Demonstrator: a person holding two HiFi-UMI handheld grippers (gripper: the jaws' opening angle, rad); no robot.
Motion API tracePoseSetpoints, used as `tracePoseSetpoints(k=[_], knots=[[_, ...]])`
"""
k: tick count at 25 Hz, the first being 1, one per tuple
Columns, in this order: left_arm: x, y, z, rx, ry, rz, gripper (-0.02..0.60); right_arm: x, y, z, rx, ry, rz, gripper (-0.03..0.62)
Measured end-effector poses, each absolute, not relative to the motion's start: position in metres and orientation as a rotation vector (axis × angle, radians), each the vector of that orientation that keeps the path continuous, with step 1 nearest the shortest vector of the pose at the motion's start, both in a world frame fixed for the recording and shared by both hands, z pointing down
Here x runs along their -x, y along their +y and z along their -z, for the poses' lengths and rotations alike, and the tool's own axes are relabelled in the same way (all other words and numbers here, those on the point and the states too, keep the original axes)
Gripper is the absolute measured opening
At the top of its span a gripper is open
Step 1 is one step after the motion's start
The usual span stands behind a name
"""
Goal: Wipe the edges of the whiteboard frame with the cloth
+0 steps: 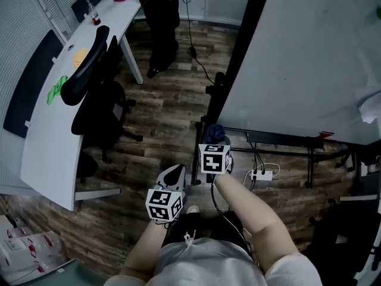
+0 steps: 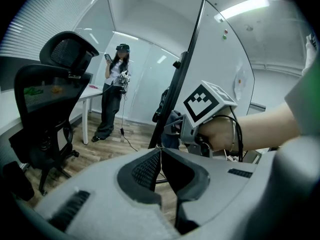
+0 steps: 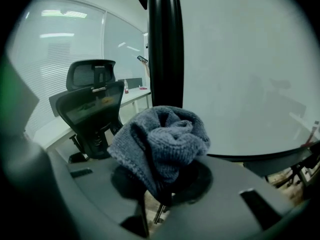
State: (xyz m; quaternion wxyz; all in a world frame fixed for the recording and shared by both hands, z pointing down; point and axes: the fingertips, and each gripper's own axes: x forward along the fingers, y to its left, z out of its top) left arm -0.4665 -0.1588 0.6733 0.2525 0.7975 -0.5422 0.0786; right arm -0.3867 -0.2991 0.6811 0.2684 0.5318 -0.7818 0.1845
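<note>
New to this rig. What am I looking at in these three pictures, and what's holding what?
There is no robot here. A person holds a two-jaw tool in each hand, and the marker cubes are part of those tools. One picture comes from a camera on the person's head, looking steeply down. The other two come from cameras riding on each tool, looking along its jaws.

The right tool is clamped on a grey knitted cloth, close to the black frame of the whiteboard, low down. The left tool has its jaws together on nothing and sits nearer the person's body.

Around them are a black office chair, a white desk with a bottle, and another person standing farther back.
</note>
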Motion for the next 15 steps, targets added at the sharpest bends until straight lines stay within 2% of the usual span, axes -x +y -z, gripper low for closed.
tracePoseSetpoints(k=[9,15], knots=[[0.428,-0.178,-0.627,-2.223,-1.487,-0.128,0.020,0.334,-0.266,-0.641,-1.340,-2.230,-0.448,0.069],[0.363,-0.187,-0.591,-2.315,-1.465,-0.125,0.020,0.257,-0.254,-0.593,-1.391,-2.306,-0.373,0.069]])
